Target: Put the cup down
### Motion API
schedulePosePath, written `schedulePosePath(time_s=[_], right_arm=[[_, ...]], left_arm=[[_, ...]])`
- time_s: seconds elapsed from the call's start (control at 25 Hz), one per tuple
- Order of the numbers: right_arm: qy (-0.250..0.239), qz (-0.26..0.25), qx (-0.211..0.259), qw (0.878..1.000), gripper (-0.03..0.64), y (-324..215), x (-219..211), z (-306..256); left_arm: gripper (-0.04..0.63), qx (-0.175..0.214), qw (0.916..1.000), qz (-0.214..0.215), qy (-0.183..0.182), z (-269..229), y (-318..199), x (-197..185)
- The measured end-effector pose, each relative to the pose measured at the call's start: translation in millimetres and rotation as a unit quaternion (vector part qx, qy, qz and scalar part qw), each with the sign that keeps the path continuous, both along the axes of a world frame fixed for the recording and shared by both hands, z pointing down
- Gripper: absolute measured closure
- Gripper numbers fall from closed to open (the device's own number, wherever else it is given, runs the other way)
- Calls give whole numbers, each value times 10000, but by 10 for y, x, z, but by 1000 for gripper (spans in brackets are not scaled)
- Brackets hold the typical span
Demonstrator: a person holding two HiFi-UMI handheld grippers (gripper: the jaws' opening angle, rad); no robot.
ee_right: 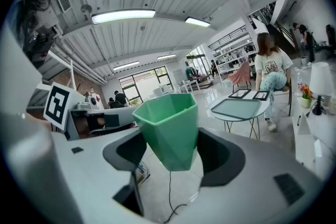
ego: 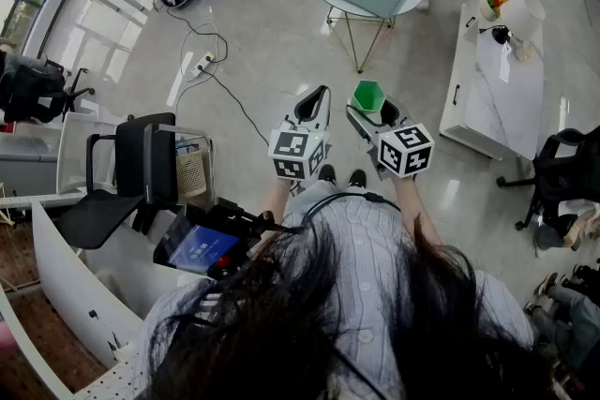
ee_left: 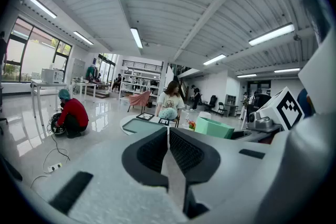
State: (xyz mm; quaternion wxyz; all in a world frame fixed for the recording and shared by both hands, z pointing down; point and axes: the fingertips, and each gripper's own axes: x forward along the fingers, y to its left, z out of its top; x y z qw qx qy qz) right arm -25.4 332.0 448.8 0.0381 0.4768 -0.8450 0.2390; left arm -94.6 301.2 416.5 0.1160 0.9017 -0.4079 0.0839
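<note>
At frame centre, right gripper [ee_right: 173, 157] jaws clamped wide on green cup [ee_right: 168, 128], left gripper [ee_left: 168, 149] jaws pressed together, empty.

Wearer:
- Long dark hair [ego: 281, 323], loose strands.
- Pale blue-grey shirt [ego: 375, 244] with fine stripes.
- Thin black cable [ego: 330, 199] lies in a curve across the upper front of the shirt.
- Black shoes [ego: 327, 173].

Left tongs [ego: 317, 96]:
- Pale grey matte shell, with rounded black liners around the jaw opening.
- Pads [ee_left: 185, 150] are black with a fine ribbed grid.
- Small black rectangular inset [ee_left: 73, 191] in the shell on either side.
- White marker cube [ego: 298, 154] with black square patterns on each visible face.

Right tongs [ego: 370, 110]:
- Same grey shell and black liners.
- Its own patterned cube [ego: 405, 150], white with black squares.
</note>
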Motion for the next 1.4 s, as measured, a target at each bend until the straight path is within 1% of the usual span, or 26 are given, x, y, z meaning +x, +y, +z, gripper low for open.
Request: schedulePosePath(time_s=[0.2, 0.48, 0.8, 1.0, 1.2, 1.4], right_arm=[[-7, 29, -34, 10000, 302, 52, 57, 12], [-223, 68, 110, 9997, 302, 109, 163, -20], [-248, 15, 88, 9997, 302, 144, 378, 20], [-222, -30, 99, 9997, 302, 156, 458, 51], [-245, -37, 78, 9997, 302, 89, 509, 89], [-312, -4, 55, 9995, 301, -68, 562, 115]], left_arm=[[578, -32, 10000, 43, -39, 4, 66, 59], [578, -30, 10000, 37, -29, 25, 105, 171], [578, 3, 10000, -21, -9, 54, 140, 380], [578, -67, 9999, -15, -74, 141, 201, 462], [578, -70, 9999, -24, -118, 148, 164, 502], [578, -90, 9998, -23, -157, 177, -2, 535]])
